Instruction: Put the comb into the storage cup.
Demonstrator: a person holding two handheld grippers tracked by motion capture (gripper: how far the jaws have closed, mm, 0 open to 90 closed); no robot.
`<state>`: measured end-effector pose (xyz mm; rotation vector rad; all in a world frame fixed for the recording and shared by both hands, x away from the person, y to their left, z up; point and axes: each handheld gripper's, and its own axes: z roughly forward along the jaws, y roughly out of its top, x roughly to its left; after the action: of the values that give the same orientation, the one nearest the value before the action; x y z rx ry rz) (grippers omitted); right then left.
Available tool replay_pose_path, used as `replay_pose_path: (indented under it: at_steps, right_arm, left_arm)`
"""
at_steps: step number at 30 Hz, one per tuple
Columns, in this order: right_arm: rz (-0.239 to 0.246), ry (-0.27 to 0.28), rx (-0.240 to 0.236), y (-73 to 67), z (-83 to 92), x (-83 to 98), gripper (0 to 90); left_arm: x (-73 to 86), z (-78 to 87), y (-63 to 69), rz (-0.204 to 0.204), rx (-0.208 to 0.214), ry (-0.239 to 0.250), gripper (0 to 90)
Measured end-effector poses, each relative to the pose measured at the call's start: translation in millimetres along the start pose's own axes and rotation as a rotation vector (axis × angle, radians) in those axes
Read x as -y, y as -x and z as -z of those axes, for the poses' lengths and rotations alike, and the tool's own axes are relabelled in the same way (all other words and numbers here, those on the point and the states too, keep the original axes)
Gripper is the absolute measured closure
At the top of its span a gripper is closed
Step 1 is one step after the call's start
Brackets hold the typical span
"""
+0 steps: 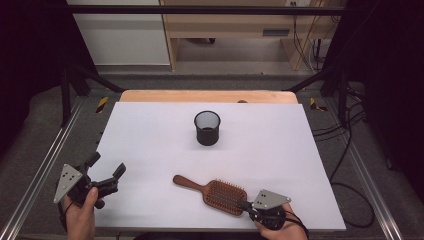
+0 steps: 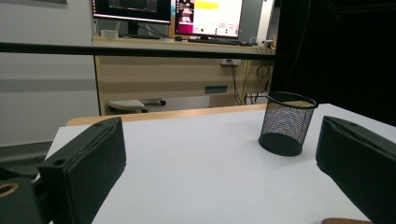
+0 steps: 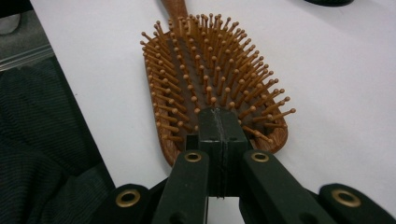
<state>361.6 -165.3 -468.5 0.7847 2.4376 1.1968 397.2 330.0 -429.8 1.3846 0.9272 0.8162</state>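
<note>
A wooden paddle hairbrush [image 1: 220,195] lies bristles up near the table's front edge, handle pointing left. My right gripper [image 1: 243,204] is shut, its jaws pressed together over the brush head's near end. In the right gripper view the shut tips [image 3: 220,119] sit among the bristles of the hairbrush [image 3: 210,70]; I cannot tell whether they pinch any. A black mesh cup [image 1: 207,127] stands upright mid-table. My left gripper [image 1: 107,164] is open at the front left, holding nothing. It [image 2: 222,140] faces the mesh cup [image 2: 287,123], which is well beyond its jaws.
The white table top [image 1: 150,135] has a wooden edge [image 1: 207,96] at the back. Metal rails [image 1: 45,165] run along both sides. Cables [image 1: 350,150] trail on the floor at the right. A desk with monitors [image 2: 205,18] stands behind a black bar [image 2: 140,50].
</note>
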Motion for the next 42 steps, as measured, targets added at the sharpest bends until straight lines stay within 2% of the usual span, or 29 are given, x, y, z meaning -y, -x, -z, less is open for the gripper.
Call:
replay_pose_path:
  at_steps: [11, 23, 30, 38, 42]
  right_arm:
    - [-0.018, 0.004, 0.016, 6.3, -9.7, -3.1, 90.0]
    - [-0.01, 0.013, 0.035, 10.1, -21.2, -10.1, 90.0]
    - [0.01, 0.018, 0.027, 8.4, -36.8, -21.5, 90.0]
    - [0.005, 0.023, 0.025, 13.8, -53.0, -33.1, 90.0]
    - [0.014, 0.03, 0.015, 9.9, -65.2, -41.7, 90.0]
  left_arm:
    - [0.2, -0.7, 0.2, -0.002, 0.001, -0.003, 2.0]
    - [0.4, -1.2, 0.6, -0.006, 0.001, -0.01, 2.0]
    - [0.4, -1.0, 0.1, -0.005, -0.001, -0.011, 2.1]
    - [0.6, -1.4, 0.0, -0.005, -0.003, -0.016, 2.3]
    - [0.5, -1.1, -0.7, -0.001, -0.007, -0.016, 2.3]
